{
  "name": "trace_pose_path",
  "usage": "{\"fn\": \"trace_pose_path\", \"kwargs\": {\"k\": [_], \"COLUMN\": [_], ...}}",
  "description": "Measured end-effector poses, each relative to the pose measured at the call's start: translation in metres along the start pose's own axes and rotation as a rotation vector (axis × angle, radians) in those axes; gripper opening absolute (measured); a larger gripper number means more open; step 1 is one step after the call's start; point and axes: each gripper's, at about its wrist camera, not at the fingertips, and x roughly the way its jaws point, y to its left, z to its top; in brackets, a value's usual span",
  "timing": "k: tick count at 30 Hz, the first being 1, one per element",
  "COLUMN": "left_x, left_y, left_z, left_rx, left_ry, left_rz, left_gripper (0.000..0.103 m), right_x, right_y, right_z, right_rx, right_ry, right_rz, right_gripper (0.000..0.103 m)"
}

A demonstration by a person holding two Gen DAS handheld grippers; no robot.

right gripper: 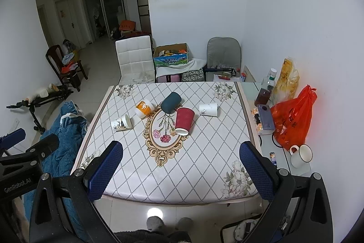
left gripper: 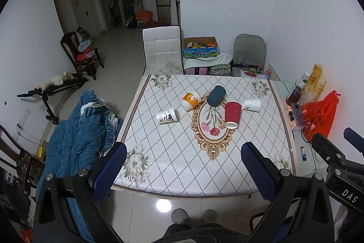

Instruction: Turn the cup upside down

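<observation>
Left wrist view
Left hand-held gripper: released, jaws spread wide, nothing between them, above the near edge of the counter.
Cups: five lie on their sides around the counter's middle, none gripped.
Red cup: on the oval flower print, mouth toward the near edge.
Dark blue cup: just behind the red cup, toward the far edge.
Orange cup: left of the dark blue cup.
Patterned white cup: nearest the left edge.
Plain white cup: right of the red cup.

Right wrist view
Right hand-held gripper: released, jaws wide apart, empty, over the near edge.
Red cup: same middle spot, apart from both grippers.
Orange bag: beyond the right edge.
White mug: upright near that bag.
</observation>
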Motion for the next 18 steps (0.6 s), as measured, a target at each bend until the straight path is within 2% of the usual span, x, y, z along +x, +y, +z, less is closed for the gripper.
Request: {"fn": "trace_pose_path", "kwargs": {"k": [18], "left_x": [-0.0011], "left_y": [0.0034], "left_z": [0.0053], "left_rx": [-0.001], "left_ry": [-0.004], "left_rz": [-0.010], "left_gripper": [0.103], "right_x": [0.0013], "right_y": [-0.0050], "right_z": [-0.0046], "right_rx": [0.003], "right_ry": [0.002], "right_rz": [0.001], "right_gripper": [0.103]}}
